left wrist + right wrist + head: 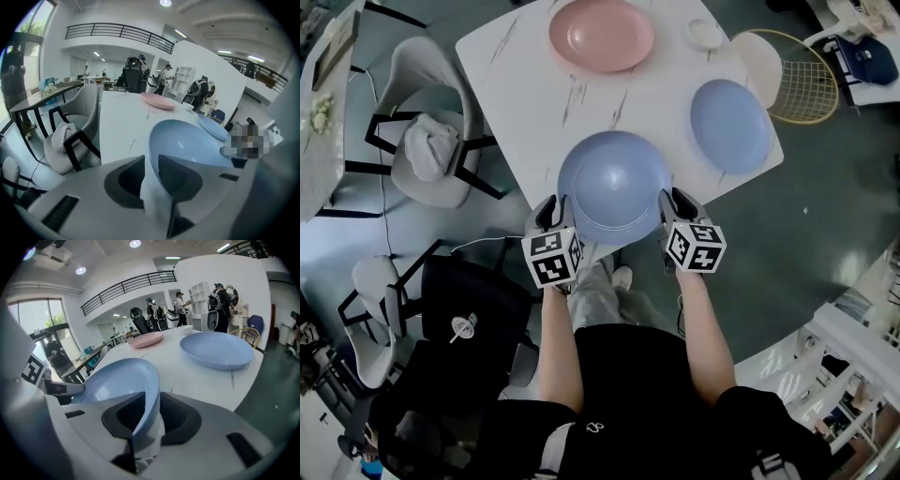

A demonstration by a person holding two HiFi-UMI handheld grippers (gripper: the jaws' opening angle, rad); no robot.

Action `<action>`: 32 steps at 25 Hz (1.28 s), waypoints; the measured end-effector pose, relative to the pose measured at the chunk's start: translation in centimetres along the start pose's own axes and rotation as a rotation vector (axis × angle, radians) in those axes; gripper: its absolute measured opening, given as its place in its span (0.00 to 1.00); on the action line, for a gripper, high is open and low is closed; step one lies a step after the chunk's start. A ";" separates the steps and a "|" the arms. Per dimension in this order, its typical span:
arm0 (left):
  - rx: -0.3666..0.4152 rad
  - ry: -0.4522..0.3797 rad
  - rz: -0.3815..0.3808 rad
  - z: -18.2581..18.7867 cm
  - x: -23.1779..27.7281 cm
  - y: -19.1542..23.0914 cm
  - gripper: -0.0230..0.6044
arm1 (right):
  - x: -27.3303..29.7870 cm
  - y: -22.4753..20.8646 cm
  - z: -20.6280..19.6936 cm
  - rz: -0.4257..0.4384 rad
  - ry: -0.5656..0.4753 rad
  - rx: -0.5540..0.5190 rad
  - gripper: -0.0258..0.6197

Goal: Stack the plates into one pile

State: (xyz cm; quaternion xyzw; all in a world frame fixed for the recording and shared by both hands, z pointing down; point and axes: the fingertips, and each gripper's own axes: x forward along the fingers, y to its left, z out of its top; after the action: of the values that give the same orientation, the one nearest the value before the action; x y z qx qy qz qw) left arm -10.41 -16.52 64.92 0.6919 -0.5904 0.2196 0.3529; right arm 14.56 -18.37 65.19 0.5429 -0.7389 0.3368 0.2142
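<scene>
near blue plate [614, 183] down at the table's [525, 84] near corner. straddling its left rim with the left gripper [553, 206], jaws parted, no squeeze. straddling the right rim with the right gripper [675, 202], jaws opening right now. farther back, lying apart: second blue plate [729, 124], pink plate [602, 34].

Bright, even light; fisheye-bent edges, dark corners, blurred foreground.
</scene>
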 end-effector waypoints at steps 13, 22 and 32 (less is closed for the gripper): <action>-0.005 -0.004 0.023 2.5 1.2 0.9 0.13 | 1.5 0.5 2.1 -0.007 -0.007 0.115 0.11; 0.031 -0.081 -0.004 10.8 3.4 1.7 0.14 | 4.4 1.2 9.7 0.009 -0.073 0.137 0.11; 0.071 -0.199 -0.042 22.1 9.3 2.4 0.14 | 10.4 0.6 20.0 -0.003 -0.161 0.091 0.11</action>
State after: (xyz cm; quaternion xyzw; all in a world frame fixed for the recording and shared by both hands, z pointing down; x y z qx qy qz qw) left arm -13.32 -39.32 57.69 0.7346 -0.5997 0.1632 0.2724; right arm 11.64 -39.68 58.45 0.5786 -0.7367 0.3250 0.1296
